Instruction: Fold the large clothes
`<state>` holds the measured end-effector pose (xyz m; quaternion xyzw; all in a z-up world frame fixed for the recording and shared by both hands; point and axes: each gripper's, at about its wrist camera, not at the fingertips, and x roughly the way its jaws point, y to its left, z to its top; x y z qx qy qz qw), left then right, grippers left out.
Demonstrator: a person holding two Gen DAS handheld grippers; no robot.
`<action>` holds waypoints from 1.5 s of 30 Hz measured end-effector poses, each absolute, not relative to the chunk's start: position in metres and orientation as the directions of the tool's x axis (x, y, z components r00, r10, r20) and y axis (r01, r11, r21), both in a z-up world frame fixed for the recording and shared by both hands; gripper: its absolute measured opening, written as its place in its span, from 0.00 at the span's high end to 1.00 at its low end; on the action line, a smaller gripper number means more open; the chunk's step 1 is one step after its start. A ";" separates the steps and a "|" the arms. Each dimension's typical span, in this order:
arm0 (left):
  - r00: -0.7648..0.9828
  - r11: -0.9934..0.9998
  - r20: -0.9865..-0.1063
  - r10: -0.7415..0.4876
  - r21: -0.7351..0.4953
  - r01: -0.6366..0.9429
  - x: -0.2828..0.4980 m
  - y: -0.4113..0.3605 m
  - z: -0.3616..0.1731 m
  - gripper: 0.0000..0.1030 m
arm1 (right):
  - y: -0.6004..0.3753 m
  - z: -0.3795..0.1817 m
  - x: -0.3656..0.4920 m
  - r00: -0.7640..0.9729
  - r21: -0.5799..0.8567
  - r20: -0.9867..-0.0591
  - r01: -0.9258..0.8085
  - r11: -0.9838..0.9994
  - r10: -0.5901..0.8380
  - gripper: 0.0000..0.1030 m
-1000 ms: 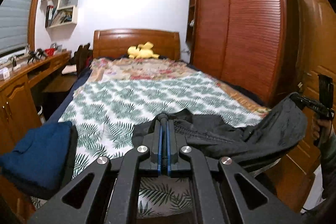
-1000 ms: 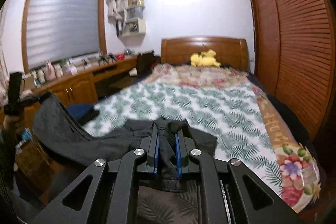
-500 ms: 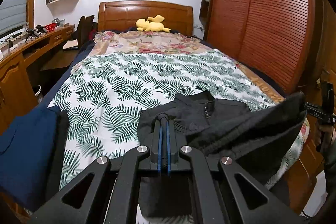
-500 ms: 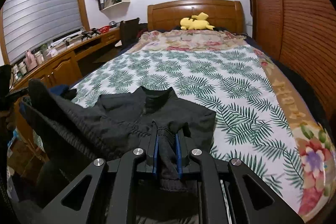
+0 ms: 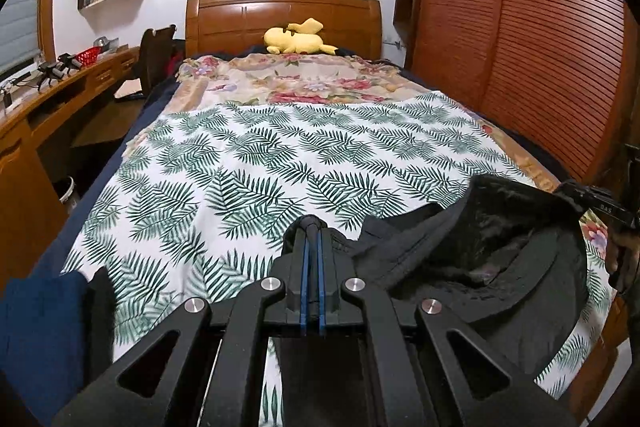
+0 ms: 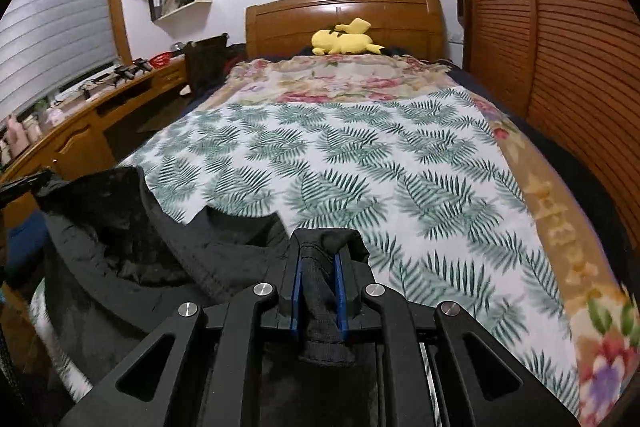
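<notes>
A large black jacket (image 5: 500, 251) hangs slack between my two grippers, low over the near end of the bed's palm-leaf sheet (image 5: 280, 155). My left gripper (image 5: 312, 227) is shut on a thin edge of the fabric. To its right, the other gripper (image 5: 600, 205) holds the far corner in a person's hand. In the right wrist view, my right gripper (image 6: 318, 243) is shut on a thick ribbed band of the jacket (image 6: 140, 227), and the cloth sags leftward to the left gripper (image 6: 20, 185). The part of the jacket beneath the grippers is hidden.
A yellow plush toy (image 5: 298, 41) lies by the wooden headboard (image 5: 280, 15), on a floral blanket (image 5: 304, 83). A dark blue garment (image 5: 40, 327) sits at the near left. A wooden desk (image 5: 60, 87) runs along the left, and a slatted wardrobe (image 5: 540, 47) stands on the right.
Both grippers have travelled forward over the bed toward the headboard, carrying the jacket's held edge. The collar that lay on the sheet is now covered by the raised cloth.
</notes>
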<state>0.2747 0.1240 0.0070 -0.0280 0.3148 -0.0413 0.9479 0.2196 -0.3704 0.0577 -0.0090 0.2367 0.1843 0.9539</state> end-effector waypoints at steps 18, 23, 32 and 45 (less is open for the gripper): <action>0.702 0.994 -0.703 -0.108 -0.066 0.087 0.332 0.115 -0.026 0.91 | -0.317 0.049 0.289 0.822 -0.025 -0.512 -0.307 0.952 0.251 0.42; 0.715 0.993 -0.697 -0.043 0.051 0.109 0.304 0.099 -0.039 0.45 | -0.316 0.034 0.256 0.814 -0.083 -0.528 -0.333 0.939 0.242 0.39; 0.678 0.992 -0.730 -0.092 -0.005 0.128 0.240 0.101 -0.075 0.39 | -0.339 -0.002 0.191 0.745 -0.024 -0.608 -0.364 0.931 0.275 0.39; 0.641 0.996 -0.762 -0.093 -0.063 0.069 0.176 0.119 -0.118 0.39 | -0.361 -0.021 0.150 0.690 0.017 -0.676 -0.338 0.941 0.260 0.35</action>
